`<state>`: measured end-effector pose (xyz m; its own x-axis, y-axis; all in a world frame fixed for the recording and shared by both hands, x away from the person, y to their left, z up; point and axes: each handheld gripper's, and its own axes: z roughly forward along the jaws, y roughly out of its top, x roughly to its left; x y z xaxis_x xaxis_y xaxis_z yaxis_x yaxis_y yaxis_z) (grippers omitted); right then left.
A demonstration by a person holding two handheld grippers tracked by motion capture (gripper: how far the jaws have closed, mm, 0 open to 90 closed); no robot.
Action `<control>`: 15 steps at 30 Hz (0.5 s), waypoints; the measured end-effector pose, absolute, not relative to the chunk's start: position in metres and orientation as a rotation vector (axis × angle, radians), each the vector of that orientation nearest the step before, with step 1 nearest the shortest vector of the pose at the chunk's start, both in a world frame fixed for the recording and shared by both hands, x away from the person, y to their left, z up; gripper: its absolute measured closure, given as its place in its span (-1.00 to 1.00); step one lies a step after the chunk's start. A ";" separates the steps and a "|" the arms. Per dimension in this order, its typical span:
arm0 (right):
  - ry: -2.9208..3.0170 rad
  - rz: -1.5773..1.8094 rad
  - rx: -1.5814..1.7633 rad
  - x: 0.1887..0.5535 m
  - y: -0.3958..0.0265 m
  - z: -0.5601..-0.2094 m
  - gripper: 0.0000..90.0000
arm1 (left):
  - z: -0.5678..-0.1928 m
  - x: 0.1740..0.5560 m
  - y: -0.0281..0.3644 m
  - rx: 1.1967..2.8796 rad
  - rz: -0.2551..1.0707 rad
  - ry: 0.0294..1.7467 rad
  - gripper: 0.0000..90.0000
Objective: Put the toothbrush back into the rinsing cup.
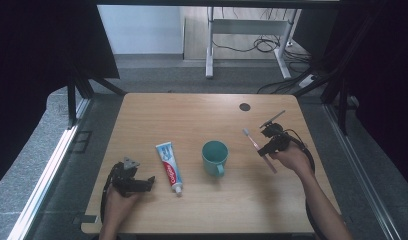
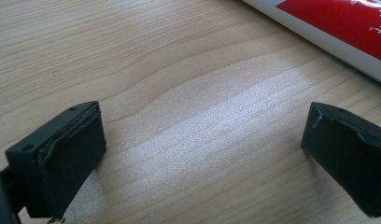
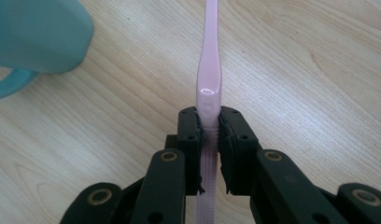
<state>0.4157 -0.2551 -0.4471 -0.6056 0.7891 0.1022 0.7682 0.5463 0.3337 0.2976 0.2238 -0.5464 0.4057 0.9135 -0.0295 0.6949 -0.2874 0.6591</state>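
From up high I see both my forearms bare, no sleeves reaching the wrists. The left gripper [image 1: 133, 180] is black, with a small grey three-cornered plate on top and a dark cable looping back along my arm. Its fingers [image 2: 62, 154] are blocky matte-black pads with small screw holes. The right gripper [image 3: 209, 140] has black linkage arms with brass-coloured pivot bushings, and a thin grey plate, I think, stands above it.

Pink toothbrush [image 3: 208, 84] clamped mid-handle, lifted off table, head toward teal mug [image 1: 214, 156]
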 end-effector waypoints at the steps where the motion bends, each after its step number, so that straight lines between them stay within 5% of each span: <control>1: 2.710 0.544 1.363 0.415 -0.255 -0.446 0.75 | -0.546 0.298 0.224 2.072 0.480 1.364 -1.00; 15: 2.680 0.666 1.298 0.404 -0.255 -0.437 0.75 | -0.546 0.298 0.224 2.072 0.478 1.364 -1.00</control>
<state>0.4043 -0.2554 -0.4372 -0.6350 0.7652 0.1063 0.7260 0.5440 0.4207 0.2976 0.2238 -0.5464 0.4056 0.9136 -0.0295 0.6950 -0.2873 0.6591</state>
